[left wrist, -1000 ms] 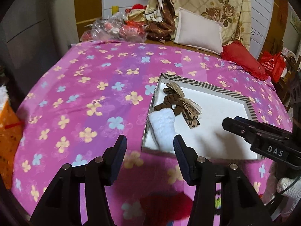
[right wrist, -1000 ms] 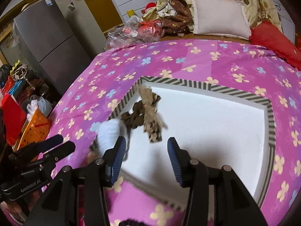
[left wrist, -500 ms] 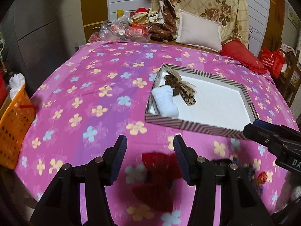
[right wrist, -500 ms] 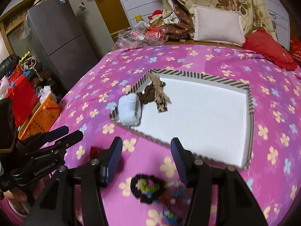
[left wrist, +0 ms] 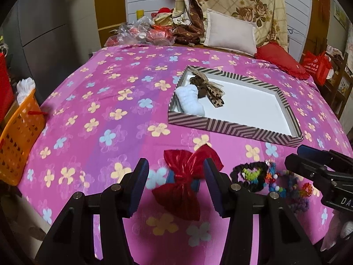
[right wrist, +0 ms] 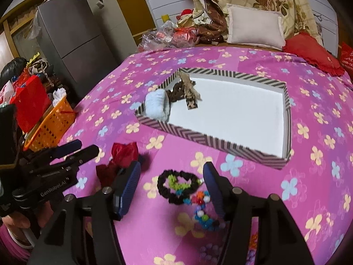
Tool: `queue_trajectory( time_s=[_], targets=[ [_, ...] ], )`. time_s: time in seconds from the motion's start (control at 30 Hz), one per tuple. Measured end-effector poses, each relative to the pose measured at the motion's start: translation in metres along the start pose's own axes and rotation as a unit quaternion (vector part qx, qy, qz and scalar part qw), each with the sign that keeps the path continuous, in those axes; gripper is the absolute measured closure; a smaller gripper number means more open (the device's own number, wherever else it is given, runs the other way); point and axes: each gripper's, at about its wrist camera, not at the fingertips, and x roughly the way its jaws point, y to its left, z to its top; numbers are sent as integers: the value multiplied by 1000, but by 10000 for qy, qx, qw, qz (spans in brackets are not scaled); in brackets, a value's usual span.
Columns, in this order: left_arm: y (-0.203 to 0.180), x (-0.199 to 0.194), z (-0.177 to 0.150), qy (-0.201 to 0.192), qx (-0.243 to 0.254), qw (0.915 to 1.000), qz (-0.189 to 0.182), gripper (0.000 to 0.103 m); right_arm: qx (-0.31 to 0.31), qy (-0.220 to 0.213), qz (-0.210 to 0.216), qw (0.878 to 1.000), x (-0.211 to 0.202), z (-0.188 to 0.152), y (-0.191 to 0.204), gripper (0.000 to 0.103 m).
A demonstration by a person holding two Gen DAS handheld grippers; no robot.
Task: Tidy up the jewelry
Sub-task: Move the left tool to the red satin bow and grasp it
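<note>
I've got my left gripper (left wrist: 174, 184) hanging over the near part of the pink flowered bedspread (left wrist: 106, 101), jaws spread and released, nothing pinched. Right between them, just below the tips, lies the shiny red fabric bow (left wrist: 187, 181). Its long axis runs on a slant, from the upper wing by the right-hand finger down to the lower wing near me, with the knotted waist about midway between the pads. So that bow belongs to the left hand, I reckon; the waist looks the sensible spot to nip, since the wings are thin, crinkly and probably slippery.

My right gripper (right wrist: 171, 191) is opening as I speak, nothing touching the pads. Framed between its fingers is the black ruffled scrunchie with green trim (right wrist: 177, 185), lying flat as a ring, with a string of coloured beads (right wrist: 201, 209) trailing toward me from its right side. They touch, maybe tangle; I can't tell.

Beyond both sits the shallow striped-rim box with a white floor (left wrist: 231, 130), already holding a pale blue fluffy scrunchie (left wrist: 190, 101) and a leopard-print ribbon bow (left wrist: 207, 88) in its left corner. Plenty of white floor free.
</note>
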Motion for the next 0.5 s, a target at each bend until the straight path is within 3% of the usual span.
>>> queue_trajectory(
  time_s=[0.5],
  targets=[
    [46, 3, -27, 414, -541, 9970, -368, 53, -35, 231, -111, 9997, 6, -22, -12, 41]
  ],
)
